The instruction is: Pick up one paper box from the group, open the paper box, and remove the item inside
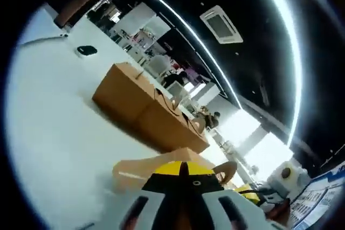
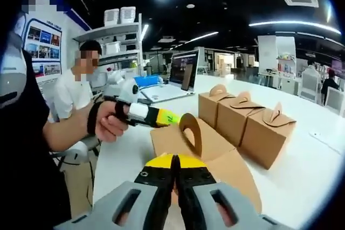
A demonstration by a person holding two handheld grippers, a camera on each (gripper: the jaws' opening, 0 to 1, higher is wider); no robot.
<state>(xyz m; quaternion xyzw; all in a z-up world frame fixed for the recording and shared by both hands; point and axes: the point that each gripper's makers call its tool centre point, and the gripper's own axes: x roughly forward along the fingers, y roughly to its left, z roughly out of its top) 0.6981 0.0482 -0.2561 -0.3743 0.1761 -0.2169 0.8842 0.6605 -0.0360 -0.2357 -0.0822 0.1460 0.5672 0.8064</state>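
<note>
1. Brown kraft paper box (image 2: 215,157) sits on white table (image 2: 318,149), right in front of right gripper (image 2: 175,168); lid flap w/ oval handle cut-out stands up.
2. Right gripper: yellow-tipped black jaws pressed together, tips at the near edge of the box; pinching the card or just touching it, can't tell.
3. Left gripper (image 2: 175,118) comes in from the left in right gripper view, held by a hand (image 2: 110,122); yellow tip meets the raised handle flap. Grip on it unclear.
4. Left gripper view: own jaws (image 1: 182,172) look closed, box flap (image 1: 156,168) just beyond tips; pinch not confirmable.
5. Three more closed boxes (image 2: 245,117) in a row on table behind, well apart from the open one.
6. Laptop (image 2: 175,79) on table farther back, screen lit, text unreadable.
7. Wall poster (image 2: 43,47) w/ pics at left; writing too small to read. No brand legible anywhere.
8. Seated person (image 2: 75,90) in white tee beyond the hand.
</note>
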